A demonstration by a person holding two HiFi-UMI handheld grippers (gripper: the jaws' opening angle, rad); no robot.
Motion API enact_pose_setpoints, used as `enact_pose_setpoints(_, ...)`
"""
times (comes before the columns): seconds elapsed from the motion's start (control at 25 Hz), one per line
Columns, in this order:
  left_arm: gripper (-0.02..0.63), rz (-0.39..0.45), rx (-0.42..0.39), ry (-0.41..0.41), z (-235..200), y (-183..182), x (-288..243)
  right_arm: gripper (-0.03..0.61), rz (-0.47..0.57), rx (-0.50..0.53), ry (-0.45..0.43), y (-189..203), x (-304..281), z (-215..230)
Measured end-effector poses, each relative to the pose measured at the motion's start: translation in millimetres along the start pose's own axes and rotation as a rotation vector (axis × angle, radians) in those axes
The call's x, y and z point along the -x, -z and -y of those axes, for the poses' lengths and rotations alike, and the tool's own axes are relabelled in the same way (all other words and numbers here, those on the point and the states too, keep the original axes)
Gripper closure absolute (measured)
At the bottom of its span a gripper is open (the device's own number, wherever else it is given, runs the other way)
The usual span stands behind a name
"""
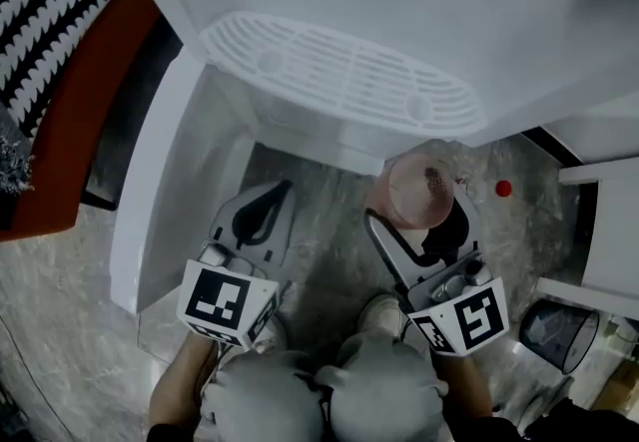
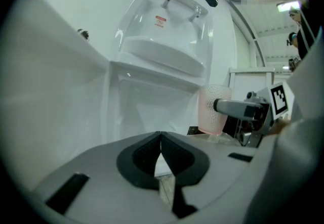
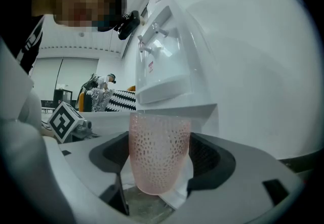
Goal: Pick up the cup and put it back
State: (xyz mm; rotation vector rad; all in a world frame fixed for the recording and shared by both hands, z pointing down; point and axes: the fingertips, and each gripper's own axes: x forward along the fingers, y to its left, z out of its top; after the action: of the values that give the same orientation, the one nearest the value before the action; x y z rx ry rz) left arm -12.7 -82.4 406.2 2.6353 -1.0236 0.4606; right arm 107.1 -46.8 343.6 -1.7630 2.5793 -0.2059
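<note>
the right gripper (image 3: 159, 167) has its jaws pressed on either side of the pink cup (image 3: 158, 149), which stands upright between them. the cup is just in front of the water dispenser (image 3: 169, 61), below the right end of its drip tray (image 1: 339, 71). the left gripper (image 2: 161, 162) has its jaws closed together on nothing, low in front of the dispenser, left of the cup. a marble floor (image 1: 60, 350) lies at the dispenser's foot.

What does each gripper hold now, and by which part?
The right gripper holds the cup by its two opposite sides, one jaw on each. The left gripper is shut and holds nothing.
</note>
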Motion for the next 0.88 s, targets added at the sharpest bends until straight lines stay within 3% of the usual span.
enact_pose_setpoints(0.2, 0.601, 0.005, 0.015, -0.018, 19, -57, 19, 0.210, -0.058, -0.037, -0.008, -50, 24, 7)
enact_pose_setpoints(0.48, 0.601, 0.072, 0.032, 0.021, 32, -29, 43, 0.210, -0.097, 0.055, 0.005, -36, 43, -34)
enact_pose_setpoints(0.68, 0.601, 0.075, -0.002, 0.027, 44, -92, 86, 0.210, -0.117, 0.033, 0.021, -101, 51, -63)
enact_pose_setpoints(0.88, 0.601, 0.042, 0.021, 0.049, 65, -167, 134, 0.210, -0.122, 0.042, 0.061, -184, 60, -84)
